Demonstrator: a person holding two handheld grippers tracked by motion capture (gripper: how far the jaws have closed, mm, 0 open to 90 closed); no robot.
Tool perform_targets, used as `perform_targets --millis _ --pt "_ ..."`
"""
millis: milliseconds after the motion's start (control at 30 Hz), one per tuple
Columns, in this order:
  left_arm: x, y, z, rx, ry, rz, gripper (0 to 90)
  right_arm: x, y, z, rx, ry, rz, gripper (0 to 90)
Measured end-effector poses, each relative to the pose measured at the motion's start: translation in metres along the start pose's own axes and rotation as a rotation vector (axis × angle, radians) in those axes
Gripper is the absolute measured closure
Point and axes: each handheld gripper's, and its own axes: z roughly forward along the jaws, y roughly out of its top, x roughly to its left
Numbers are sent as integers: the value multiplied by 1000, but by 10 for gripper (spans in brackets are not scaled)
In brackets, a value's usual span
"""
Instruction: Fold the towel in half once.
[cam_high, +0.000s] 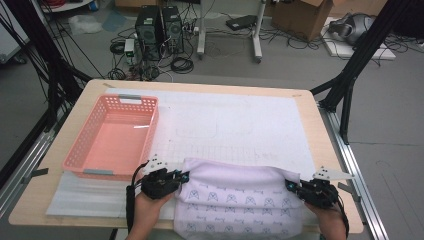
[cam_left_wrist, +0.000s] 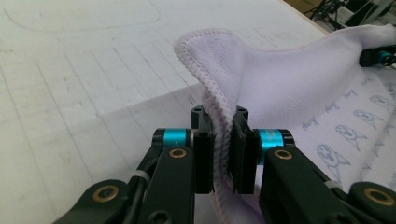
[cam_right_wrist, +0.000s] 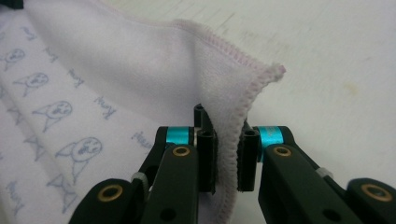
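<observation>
While both hands rest at the near edge of the table (cam_high: 320, 125), each gripper pinches one corner of a pale lilac towel (cam_high: 240, 200) printed with small blue figures. At far left, a pink basket (cam_high: 112, 136) stands on the white mat (cam_high: 240, 125), just beside the left gripper (cam_high: 186, 175) and apart from the towel. Left gripper, in its own view (cam_left_wrist: 224, 154): jaws clamped on the towel's stitched hem (cam_left_wrist: 210, 88), the corner standing up above the pads. The towel lies folded at the near middle of the table, its far edge lifted between the two grippers. Right gripper (cam_high: 289, 184), in its own view (cam_right_wrist: 227, 158): jaws closed on the opposite hemmed corner (cam_right_wrist: 243, 93), cloth pressed between the pads.
</observation>
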Motion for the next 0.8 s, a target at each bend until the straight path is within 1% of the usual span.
perform_targets --millis 67,100,167,233,267,333,400,433,467,533,633,700,733,800 --pt "3 8 5 -6 7 -7 814 -4 4 1 -15 -11 5 830" --pt "5 12 8 -9 8 -12 814 -6 7 3 -14 -17 4 830" --pt "8 20 12 -12 22 -5 814 -10 11 6 -11 -29 1 830" --pt "10 29 15 -3 34 10 814 -15 18 10 -16 -37 4 830" --pt "12 33 17 -12 39 10 814 -18 21 13 -21 -41 7 829" --pt "17 42 20 -28 48 -10 813 -23 31 18 -22 -52 10 829" --pt "21 50 25 -38 57 -19 812 -29 42 23 -23 -68 2 829" --pt "23 53 26 -41 63 -13 812 -31 48 25 -21 -77 -1 829" --pt "25 57 30 -40 73 -18 812 -33 53 27 -22 -86 -6 829" --pt "29 64 36 -31 92 -11 811 -40 65 32 -16 -103 -18 828" --pt "35 72 45 -32 100 -18 811 -48 77 41 6 -124 -26 828" --pt "40 75 52 -30 109 -25 810 -54 83 47 18 -128 -22 827" --pt "42 75 55 -38 109 -31 811 -57 85 50 24 -134 -18 827" --pt "49 74 61 -47 112 -59 810 -62 88 55 30 -141 -11 827"
